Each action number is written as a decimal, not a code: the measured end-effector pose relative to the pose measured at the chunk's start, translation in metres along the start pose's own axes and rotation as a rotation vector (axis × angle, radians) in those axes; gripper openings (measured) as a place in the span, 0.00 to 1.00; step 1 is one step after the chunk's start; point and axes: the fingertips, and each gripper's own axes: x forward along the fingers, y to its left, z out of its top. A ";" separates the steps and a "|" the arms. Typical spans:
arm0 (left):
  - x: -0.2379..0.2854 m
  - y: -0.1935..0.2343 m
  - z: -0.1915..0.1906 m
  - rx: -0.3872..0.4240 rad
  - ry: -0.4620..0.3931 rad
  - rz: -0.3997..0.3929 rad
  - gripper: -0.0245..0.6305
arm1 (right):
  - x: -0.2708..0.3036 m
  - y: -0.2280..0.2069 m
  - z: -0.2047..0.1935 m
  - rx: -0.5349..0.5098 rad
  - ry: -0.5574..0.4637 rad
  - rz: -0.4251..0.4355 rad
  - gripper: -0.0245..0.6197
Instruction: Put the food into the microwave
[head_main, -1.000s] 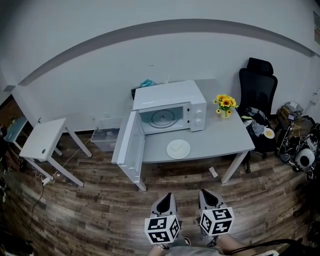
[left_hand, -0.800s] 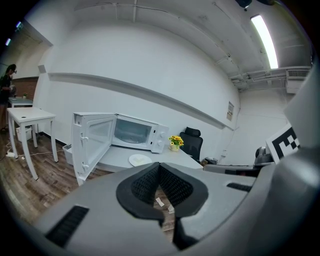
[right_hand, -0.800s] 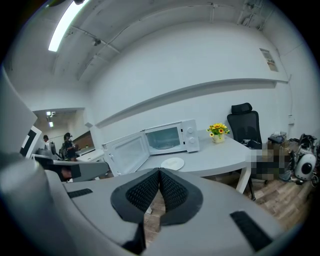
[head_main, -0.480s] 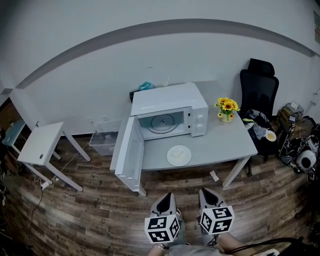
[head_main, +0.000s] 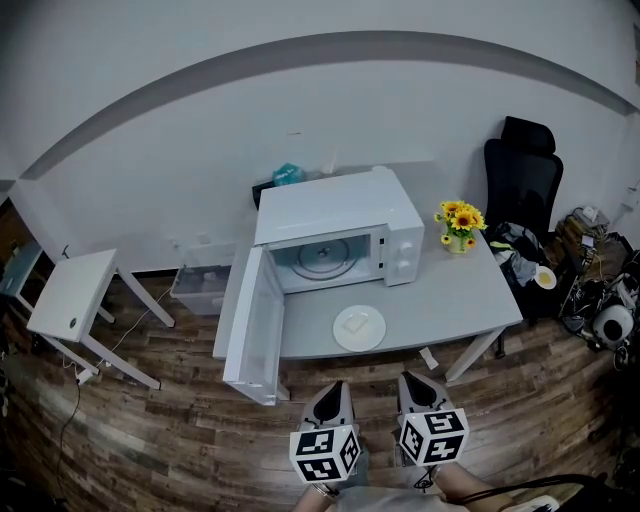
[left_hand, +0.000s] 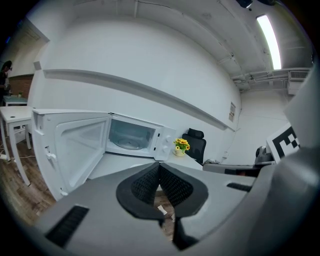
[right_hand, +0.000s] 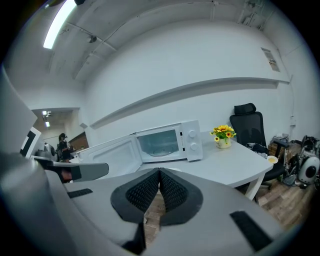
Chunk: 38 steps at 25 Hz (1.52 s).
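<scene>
A white microwave (head_main: 335, 230) stands on a grey table (head_main: 450, 290) with its door (head_main: 250, 325) swung wide open to the left; its cavity with the glass turntable (head_main: 320, 252) holds nothing. In front of it lies a white plate (head_main: 359, 328) with a pale piece of food (head_main: 357, 323). My left gripper (head_main: 331, 398) and right gripper (head_main: 417, 388) hang side by side low in the head view, short of the table's front edge, both shut on nothing. The microwave (left_hand: 134, 139) also appears in the left gripper view, and the microwave (right_hand: 167, 142) in the right gripper view.
A vase of yellow flowers (head_main: 460, 226) stands right of the microwave. A black office chair (head_main: 520, 175) and clutter sit at the far right. A small white side table (head_main: 65, 295) is at the left, a clear bin (head_main: 200, 285) by the wall, a scrap (head_main: 429, 357) on the wood floor.
The view has moved closer to the table: microwave, plate and open door sit larger and nearer. Both grippers keep their place in the picture, still shut.
</scene>
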 end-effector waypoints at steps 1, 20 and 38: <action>-0.001 -0.001 0.000 0.000 0.000 -0.001 0.04 | -0.001 -0.001 0.000 -0.001 0.002 -0.003 0.06; -0.002 0.004 0.007 0.013 0.004 0.000 0.04 | 0.001 0.001 0.005 0.002 0.000 -0.025 0.06; 0.023 -0.006 0.029 0.026 -0.052 -0.016 0.04 | 0.014 -0.011 0.034 -0.022 -0.052 -0.017 0.06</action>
